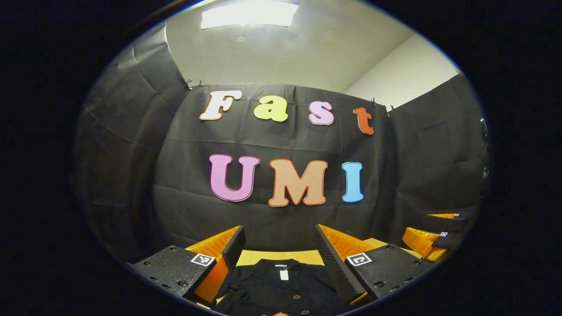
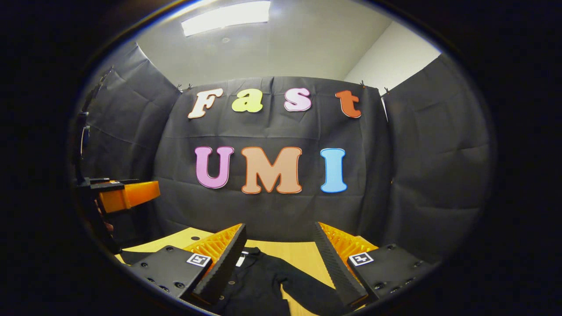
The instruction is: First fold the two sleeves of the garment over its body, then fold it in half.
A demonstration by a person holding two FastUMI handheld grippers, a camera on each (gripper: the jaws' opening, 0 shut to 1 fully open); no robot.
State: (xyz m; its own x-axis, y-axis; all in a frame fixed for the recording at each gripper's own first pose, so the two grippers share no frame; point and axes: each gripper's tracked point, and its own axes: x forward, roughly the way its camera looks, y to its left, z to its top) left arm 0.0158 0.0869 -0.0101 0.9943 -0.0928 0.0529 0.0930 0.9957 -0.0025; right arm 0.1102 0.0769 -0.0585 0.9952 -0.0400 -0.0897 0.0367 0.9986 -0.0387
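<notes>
1. Left tool (image 1: 281, 259), left gripper view: fingers spread wide w/ nothing between them, held above the tabletop (image 1: 281, 256); its body also shows at the left edge of the right gripper view.
2. Right tool (image 2: 280, 259), right gripper view: fingers likewise apart, gripping nothing; part of it shows at the right edge of the left gripper view.
3. Garment (image 1: 281, 289): black, buttoned, lying flat on the tabletop below both tools; collar w/ white tag toward the booth wall.
4. One sleeve (image 2: 307, 292) runs out diagonally over bare wood.
5. Free wood strip lies between collar and wall.
6. Garment's lower part is cut off at the view edge; hem not visible.
</notes>
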